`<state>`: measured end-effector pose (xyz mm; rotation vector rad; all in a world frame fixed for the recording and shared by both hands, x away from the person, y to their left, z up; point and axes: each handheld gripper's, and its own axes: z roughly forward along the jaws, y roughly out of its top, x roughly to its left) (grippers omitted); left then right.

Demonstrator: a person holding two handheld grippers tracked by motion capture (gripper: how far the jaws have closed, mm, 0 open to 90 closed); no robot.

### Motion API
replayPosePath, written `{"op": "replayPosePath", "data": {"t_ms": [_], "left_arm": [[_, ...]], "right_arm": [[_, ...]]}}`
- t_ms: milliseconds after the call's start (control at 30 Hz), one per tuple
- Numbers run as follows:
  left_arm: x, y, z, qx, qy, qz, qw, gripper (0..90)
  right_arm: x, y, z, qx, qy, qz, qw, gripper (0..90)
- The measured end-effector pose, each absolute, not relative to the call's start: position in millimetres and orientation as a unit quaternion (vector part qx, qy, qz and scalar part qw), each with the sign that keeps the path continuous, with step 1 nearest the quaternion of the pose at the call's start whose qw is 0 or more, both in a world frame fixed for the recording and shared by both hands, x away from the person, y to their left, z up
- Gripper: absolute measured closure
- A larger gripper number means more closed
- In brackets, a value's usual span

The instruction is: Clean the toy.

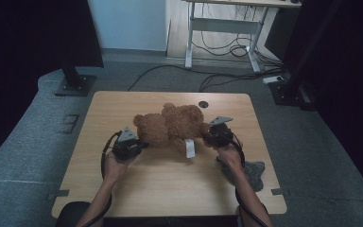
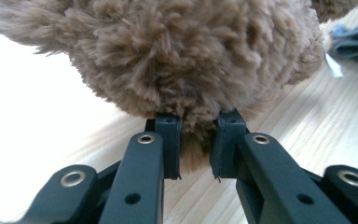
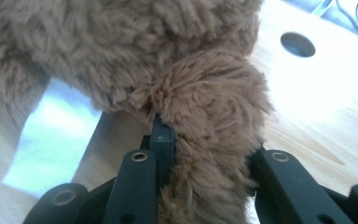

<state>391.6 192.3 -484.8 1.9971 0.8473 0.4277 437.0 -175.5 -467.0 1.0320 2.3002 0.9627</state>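
Observation:
A brown plush teddy bear (image 1: 170, 125) lies on its side across the middle of the wooden table (image 1: 170, 189). My left gripper (image 1: 144, 144) is at the bear's head end, and its jaws pinch a tuft of fur (image 2: 193, 126) on the round head (image 2: 182, 51). At the other end, my right gripper (image 1: 207, 137) is closed around a fluffy limb (image 3: 214, 102) that fills the gap between its jaws. A white label (image 1: 189, 148) hangs from the bear's underside and lies flat on the wood (image 3: 51, 140).
A grey cloth (image 1: 253, 172) lies near the table's right front edge, beside my right forearm. A round cable hole (image 1: 203, 104) sits in the tabletop behind the bear. A desk frame and cables stand on the floor beyond.

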Motion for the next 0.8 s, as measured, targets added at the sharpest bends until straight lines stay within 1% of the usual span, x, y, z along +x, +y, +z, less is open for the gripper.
{"op": "replayPosePath", "data": {"t_ms": [233, 400, 600, 800], "left_arm": [[373, 197, -471, 0.811, 0.326, 0.153, 0.460, 75.3], [358, 203, -471, 0.818, 0.322, 0.124, 0.460, 75.2], [355, 211, -485, 0.828, 0.325, 0.106, 0.445, 75.3], [362, 210, -503, 0.837, 0.333, 0.099, 0.422, 75.3]], "right_arm": [[400, -178, -442, 0.360, 0.829, 0.353, 0.241, 68.2], [373, -177, -436, 0.356, 0.834, 0.346, 0.239, 68.0], [349, -173, -454, 0.359, 0.841, 0.341, 0.220, 68.0], [341, -171, -478, 0.372, 0.840, 0.341, 0.200, 67.7]]}}
